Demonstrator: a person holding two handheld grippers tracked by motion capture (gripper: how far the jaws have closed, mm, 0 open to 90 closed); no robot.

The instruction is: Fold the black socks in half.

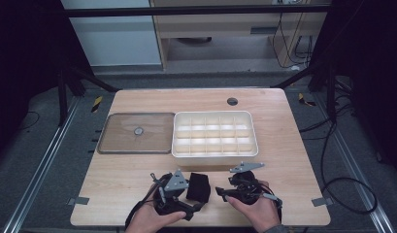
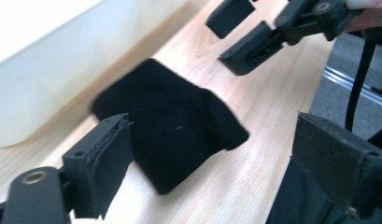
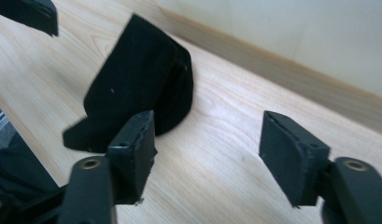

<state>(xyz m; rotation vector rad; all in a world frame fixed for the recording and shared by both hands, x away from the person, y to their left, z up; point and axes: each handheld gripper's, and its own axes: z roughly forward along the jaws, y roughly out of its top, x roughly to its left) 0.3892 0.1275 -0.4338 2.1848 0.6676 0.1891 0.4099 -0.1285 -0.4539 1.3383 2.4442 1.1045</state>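
Observation:
A small black folded cloth (image 1: 198, 187) lies on the wooden table (image 1: 283, 145) near its front edge, between the two grippers. My left gripper (image 1: 192, 199) is just left of it and points right, jaws open; in the left gripper view the cloth (image 2: 170, 126) lies just ahead of the left gripper (image 2: 216, 163), partly between the jaws. My right gripper (image 1: 223, 192) faces it from the right, also open. In the right gripper view the cloth (image 3: 137, 88) stands slightly raised, ahead and left of the right gripper (image 3: 212, 156). Neither gripper holds anything.
A white box (image 1: 254, 138) divided into several empty compartments stands behind the cloth at the table's middle. Left of it lies a flat clear lid (image 1: 118, 141) with a small round knob. A round hole (image 1: 232, 101) sits near the far edge.

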